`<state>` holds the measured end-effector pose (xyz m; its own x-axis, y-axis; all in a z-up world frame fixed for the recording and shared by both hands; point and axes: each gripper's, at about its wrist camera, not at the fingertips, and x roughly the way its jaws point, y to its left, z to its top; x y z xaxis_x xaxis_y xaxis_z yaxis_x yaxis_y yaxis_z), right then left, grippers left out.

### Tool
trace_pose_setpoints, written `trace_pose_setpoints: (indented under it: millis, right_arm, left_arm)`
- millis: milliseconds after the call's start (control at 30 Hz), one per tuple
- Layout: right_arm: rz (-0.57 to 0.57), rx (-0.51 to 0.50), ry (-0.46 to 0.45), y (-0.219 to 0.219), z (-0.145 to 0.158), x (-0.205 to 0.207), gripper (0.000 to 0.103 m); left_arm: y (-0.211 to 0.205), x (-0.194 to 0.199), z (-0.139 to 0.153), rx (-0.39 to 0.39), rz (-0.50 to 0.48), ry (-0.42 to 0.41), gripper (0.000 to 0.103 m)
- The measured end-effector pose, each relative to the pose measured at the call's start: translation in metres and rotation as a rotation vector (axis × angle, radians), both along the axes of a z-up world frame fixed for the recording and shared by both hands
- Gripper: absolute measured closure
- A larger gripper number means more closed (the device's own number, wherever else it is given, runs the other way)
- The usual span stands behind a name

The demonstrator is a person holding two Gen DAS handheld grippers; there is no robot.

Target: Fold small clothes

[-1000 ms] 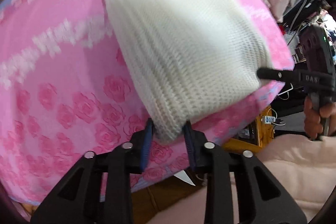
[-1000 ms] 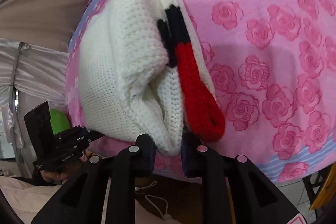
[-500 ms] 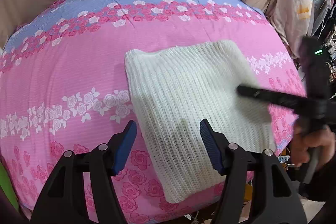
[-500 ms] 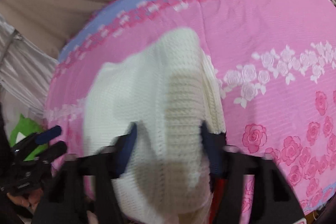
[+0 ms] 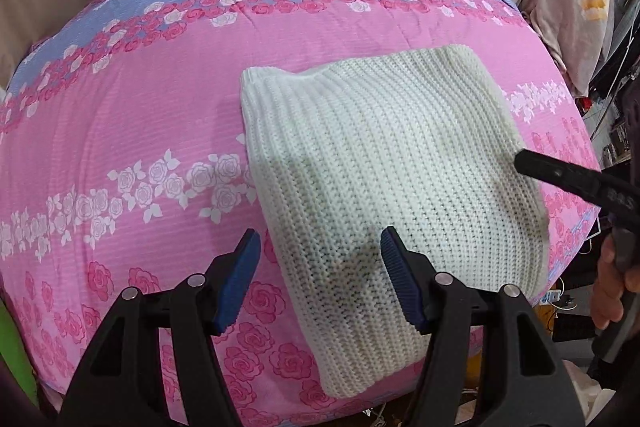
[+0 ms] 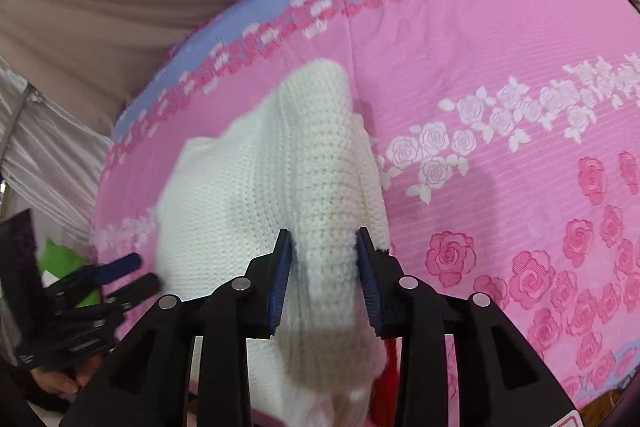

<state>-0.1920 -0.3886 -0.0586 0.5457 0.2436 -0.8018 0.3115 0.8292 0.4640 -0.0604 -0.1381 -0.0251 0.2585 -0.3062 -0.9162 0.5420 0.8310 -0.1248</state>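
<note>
Knit sweater (image 5: 384, 195) lies folded on the floral bedspread (image 5: 120, 131); both left gripper (image 5: 320, 283) and right gripper (image 6: 324, 279) gape unclenched, so lift away cleanly without snagging yarn.

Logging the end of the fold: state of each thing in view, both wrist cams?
Cream knitted sweater: folded into a rectangle, lying flat on the bedspread.
Pink rose-print bedspread: spread out under the sweater.
Left hand-held gripper: open, nothing gripped.
Right hand-held gripper: open, sweater edge between the fingers; contact unclear.
</note>
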Motion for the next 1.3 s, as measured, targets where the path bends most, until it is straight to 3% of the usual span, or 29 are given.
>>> trace_pose_setpoints:
  millis: [67, 167, 233, 300, 367, 400, 467, 533, 600, 667, 733, 800, 900, 1000, 1033, 1100, 1200, 1300]
  right_arm:
    - [0.011, 0.016, 0.014, 0.005, 0.001, -0.008, 0.056]
    - [0.052, 0.023, 0.072, 0.017, -0.014, -0.008, 0.056]
    - [0.068, 0.019, 0.064, 0.023, -0.009, -0.010, 0.084]
    - [0.049, 0.075, -0.034, 0.021, 0.015, -0.019, 0.086]
    - [0.036, 0.041, -0.057, 0.018, 0.027, -0.026, 0.087]
    - [0.037, 0.020, -0.035, 0.016, 0.020, -0.026, 0.087]
    - [0.041, -0.043, 0.104, 0.013, -0.025, -0.019, 0.086]
    - [0.022, 0.013, 0.110, 0.006, -0.041, -0.022, 0.079]
    - [-0.017, 0.050, 0.071, 0.000, -0.024, -0.024, 0.073]
    - [-0.042, 0.022, 0.022, -0.004, -0.007, -0.023, 0.061]
    - [-0.041, -0.020, 0.013, -0.006, -0.003, -0.016, 0.036]
    - [-0.029, -0.020, 0.051, -0.009, -0.015, 0.000, 0.033]
    - [-0.005, 0.088, 0.105, -0.011, -0.044, 0.015, 0.031]
    - [-0.018, 0.197, 0.113, -0.004, -0.064, 0.019, 0.022]
    - [-0.025, 0.209, 0.106, -0.003, -0.065, 0.020, 0.019]
    - [-0.025, 0.211, 0.106, 0.000, -0.065, 0.022, 0.023]
    - [-0.026, 0.234, 0.096, -0.002, -0.052, 0.021, 0.057]
    - [-0.049, 0.206, 0.037, -0.007, -0.016, 0.013, 0.067]
  left_arm:
    - [0.000, 0.000, -0.001, -0.004, 0.003, 0.007, 0.042]
    - [0.001, 0.001, -0.003, -0.010, 0.014, 0.023, 0.043]
    - [0.003, 0.000, -0.001, -0.022, 0.019, 0.028, 0.043]
    - [0.005, -0.002, 0.003, -0.042, 0.020, 0.022, 0.038]
    - [0.005, -0.001, 0.000, -0.043, 0.028, 0.026, 0.036]
    - [0.005, 0.000, -0.004, -0.041, 0.033, 0.037, 0.036]
    - [0.006, 0.003, -0.014, -0.040, 0.051, 0.073, 0.036]
    - [0.011, 0.007, -0.017, -0.060, 0.076, 0.096, 0.034]
    - [0.020, 0.012, -0.016, -0.122, 0.122, 0.108, 0.022]
    - [0.027, 0.019, -0.018, -0.181, 0.174, 0.132, 0.018]
    - [0.033, 0.030, -0.031, -0.232, 0.235, 0.203, 0.017]
    - [0.036, 0.039, -0.046, -0.276, 0.280, 0.276, 0.016]
    - [0.037, 0.046, -0.068, -0.357, 0.335, 0.369, 0.012]
    - [0.033, 0.044, -0.073, -0.394, 0.343, 0.380, 0.008]
    - [0.026, 0.043, -0.072, -0.380, 0.318, 0.380, 0.010]
    - [0.015, 0.042, -0.067, -0.373, 0.271, 0.396, 0.031]
    - [0.001, 0.040, -0.040, -0.341, 0.187, 0.348, 0.057]
    - [-0.010, 0.041, 0.007, -0.410, 0.106, 0.337, 0.060]
